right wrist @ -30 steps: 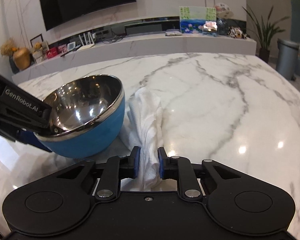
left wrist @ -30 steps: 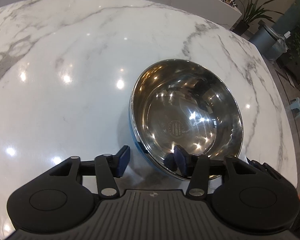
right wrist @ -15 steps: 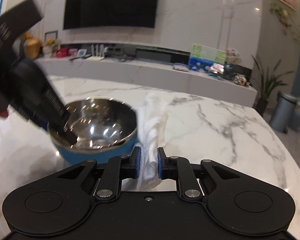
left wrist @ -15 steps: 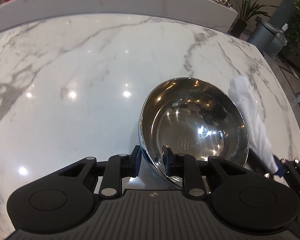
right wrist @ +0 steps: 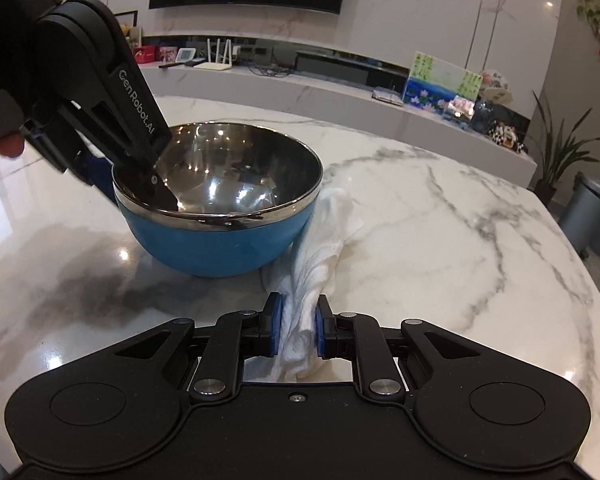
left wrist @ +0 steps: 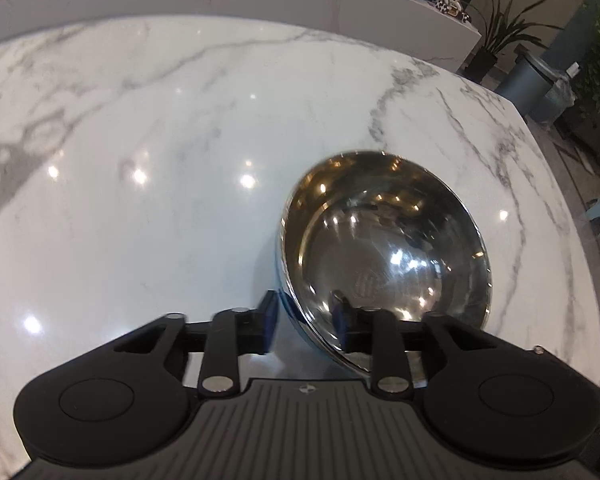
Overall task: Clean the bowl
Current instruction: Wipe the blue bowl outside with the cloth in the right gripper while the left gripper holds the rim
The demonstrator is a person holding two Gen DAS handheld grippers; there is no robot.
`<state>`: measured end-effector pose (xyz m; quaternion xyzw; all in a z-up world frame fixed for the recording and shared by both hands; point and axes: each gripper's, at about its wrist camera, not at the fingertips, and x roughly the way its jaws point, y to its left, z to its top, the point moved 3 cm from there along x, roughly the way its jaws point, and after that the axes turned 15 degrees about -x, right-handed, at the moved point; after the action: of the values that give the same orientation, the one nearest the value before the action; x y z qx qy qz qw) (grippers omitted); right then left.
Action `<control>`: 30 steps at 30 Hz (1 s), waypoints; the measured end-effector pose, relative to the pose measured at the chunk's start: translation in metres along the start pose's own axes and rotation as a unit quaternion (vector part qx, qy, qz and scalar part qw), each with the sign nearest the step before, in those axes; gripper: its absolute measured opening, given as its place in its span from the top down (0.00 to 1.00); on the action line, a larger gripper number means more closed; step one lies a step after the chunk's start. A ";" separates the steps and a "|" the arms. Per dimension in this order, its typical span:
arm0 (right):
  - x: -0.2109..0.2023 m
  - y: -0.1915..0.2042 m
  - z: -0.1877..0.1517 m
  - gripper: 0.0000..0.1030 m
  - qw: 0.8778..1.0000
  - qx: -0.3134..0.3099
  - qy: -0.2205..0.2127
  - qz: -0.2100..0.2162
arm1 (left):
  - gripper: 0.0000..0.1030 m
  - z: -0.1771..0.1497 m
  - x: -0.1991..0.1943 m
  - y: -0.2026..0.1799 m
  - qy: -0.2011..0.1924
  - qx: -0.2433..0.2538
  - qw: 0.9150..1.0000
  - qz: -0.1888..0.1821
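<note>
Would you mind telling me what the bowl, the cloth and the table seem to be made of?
Bowl: mirror-bright inside, probably stainless steel; glossy blue outside, perhaps enamel or plastic.
Cloth: soft white woven fabric, crumpled, likely cotton.
Table: polished white, grey-veined, marble or a lookalike.

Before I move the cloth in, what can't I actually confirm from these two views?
- Whether the left claw truly clamps the bowl rim: both views show one finger either side, contact unclear.
- Residue inside the bowl: reflections mask its surface in both views.
- The cloth far end: the bowl hides it in the right wrist view; absent from the left wrist view.
- The bowl stamp: blurred.
- The right claw grips the cloth; its lower end is behind the claw body.
</note>
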<state>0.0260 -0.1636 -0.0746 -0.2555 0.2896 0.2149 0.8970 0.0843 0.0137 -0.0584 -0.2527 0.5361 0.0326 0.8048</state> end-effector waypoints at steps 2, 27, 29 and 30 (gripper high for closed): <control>-0.001 0.000 0.000 0.86 1.000 0.000 -0.001 0.000 | 0.55 -0.003 0.002 0.000 0.010 -0.009 1.000 -0.005; -0.025 -0.012 0.017 0.86 0.997 0.012 -0.068 -0.027 | 0.84 0.004 -0.002 -0.002 -0.009 0.066 0.997 0.026; -0.022 -0.010 0.016 0.86 0.998 0.009 -0.061 -0.021 | 0.83 0.003 -0.002 -0.001 -0.007 0.061 0.998 0.024; -0.019 -0.008 0.015 0.86 0.998 0.006 -0.055 -0.017 | 0.83 0.003 -0.002 0.000 -0.007 0.057 0.998 0.022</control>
<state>0.0224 -0.1656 -0.0492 -0.2427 0.2365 0.2117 0.9167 0.0860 0.0155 -0.0562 -0.1946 0.5368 0.0213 0.8207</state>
